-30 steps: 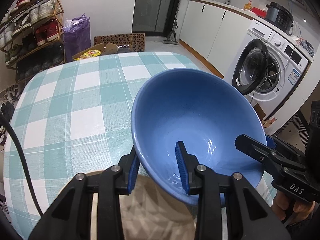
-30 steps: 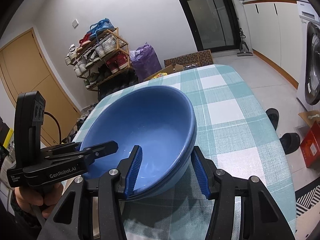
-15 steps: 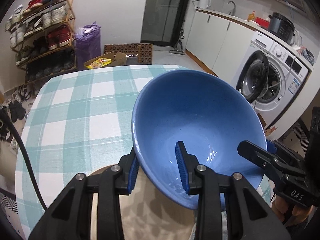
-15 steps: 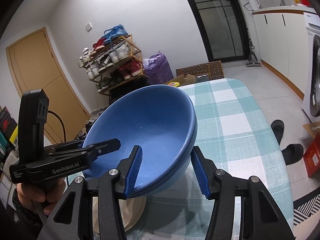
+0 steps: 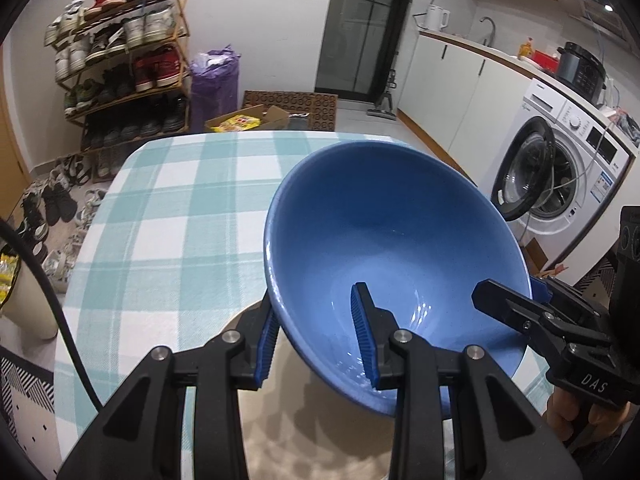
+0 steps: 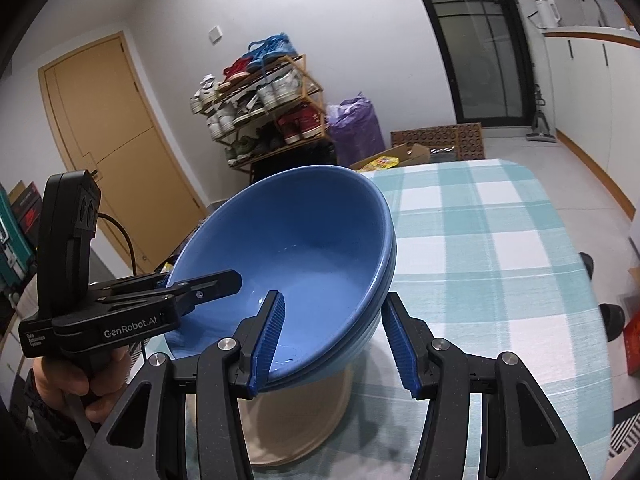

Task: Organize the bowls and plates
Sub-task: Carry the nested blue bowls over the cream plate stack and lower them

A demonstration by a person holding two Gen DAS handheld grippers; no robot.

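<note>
A stack of blue bowls (image 5: 396,240) hangs tilted in the air over a beige plate (image 5: 316,432) on the checked table. My left gripper (image 5: 316,336) is shut on the stack's near rim, one finger inside and one outside. My right gripper (image 6: 336,340) straddles the opposite rim of the stack (image 6: 296,248); its inner finger is inside the bowl and its outer finger stands a little off the wall. The beige plate also shows under the bowls in the right wrist view (image 6: 304,424). Each gripper shows in the other's view.
The table with the teal and white checked cloth (image 5: 172,216) stretches away from me. A shoe rack (image 5: 120,68) and a purple bag (image 5: 214,80) stand beyond it. A washing machine (image 5: 560,176) and kitchen counter are to the right.
Both grippers have lifted the blue bowl stack higher off the table and tilted it. The beige plate under it has come into view.
</note>
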